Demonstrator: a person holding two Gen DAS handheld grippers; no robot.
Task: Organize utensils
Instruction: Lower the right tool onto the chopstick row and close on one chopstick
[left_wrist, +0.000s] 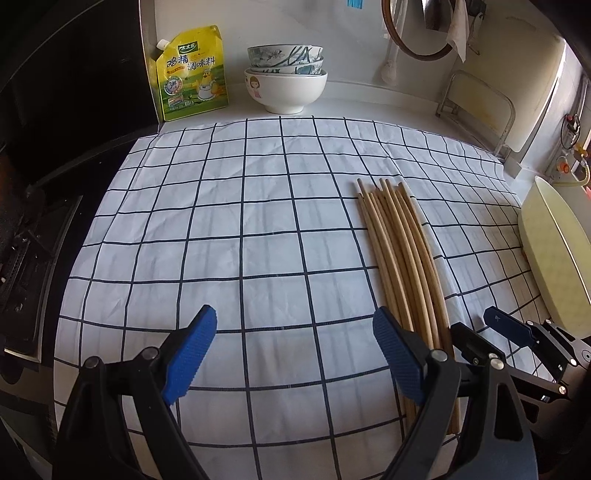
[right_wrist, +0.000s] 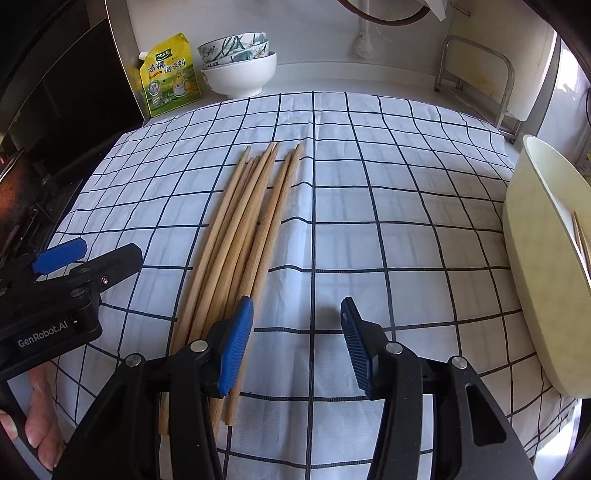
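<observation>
- Left gripper (left_wrist: 295, 354) hangs over the checked cloth (left_wrist: 229, 229), jaws wide apart, nothing between them.
- Chopsticks (right_wrist: 240, 236) lie bundled on the cloth, just right of the left gripper, their near ends passing under its right finger.
- Right gripper (right_wrist: 297, 343) stands half open and empty; the chopsticks run under its left finger (right_wrist: 236, 347).
- Pale tray (right_wrist: 539, 258) sits at the cloth's right edge on the surface.

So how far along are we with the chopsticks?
Barely started: one chopstick appears to lie in the cream tray. Nothing in hand; left tongs and right tongs are open, empty. The chopstick bundle remains on the checked cloth.
</observation>
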